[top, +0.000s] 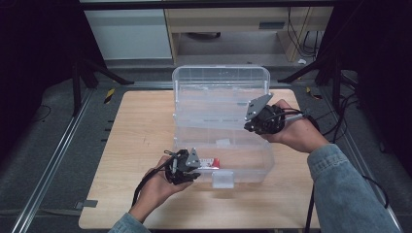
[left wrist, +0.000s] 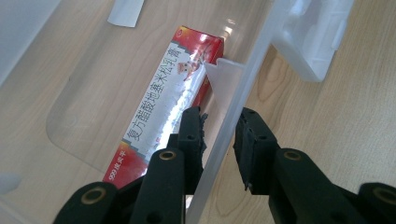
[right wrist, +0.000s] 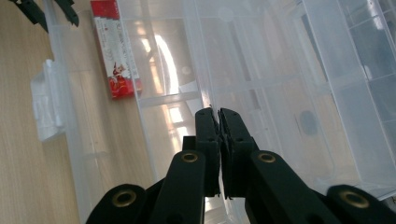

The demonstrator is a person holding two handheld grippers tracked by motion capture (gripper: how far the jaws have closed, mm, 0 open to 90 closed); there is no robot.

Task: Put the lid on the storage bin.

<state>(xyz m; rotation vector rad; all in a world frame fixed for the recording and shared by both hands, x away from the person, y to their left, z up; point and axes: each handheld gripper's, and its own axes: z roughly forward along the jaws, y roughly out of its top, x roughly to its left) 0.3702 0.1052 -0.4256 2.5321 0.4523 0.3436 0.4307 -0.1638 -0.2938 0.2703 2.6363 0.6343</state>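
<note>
One clear plastic box (top: pixel 221 126), lid up, centre frame on one wooden table (top: pixel 141 141); inside it one red-and-white carton (left wrist: pixel 168 93) with Chinese print, flat on the floor at lower left. Two grippers: left gripper (left wrist: pixel 219 135) parted, jaws straddling the box's front wall beside the carton. Right gripper (right wrist: pixel 218 122) pinched on a thin clear inner tray edge (right wrist: pixel 205 100), centre right.

Clear glossy plastic box (top: pixel 221 92), glossy cardboard carton (left wrist: pixel 168 98), matt wood-grain table (top: pixel 141 131).
</note>
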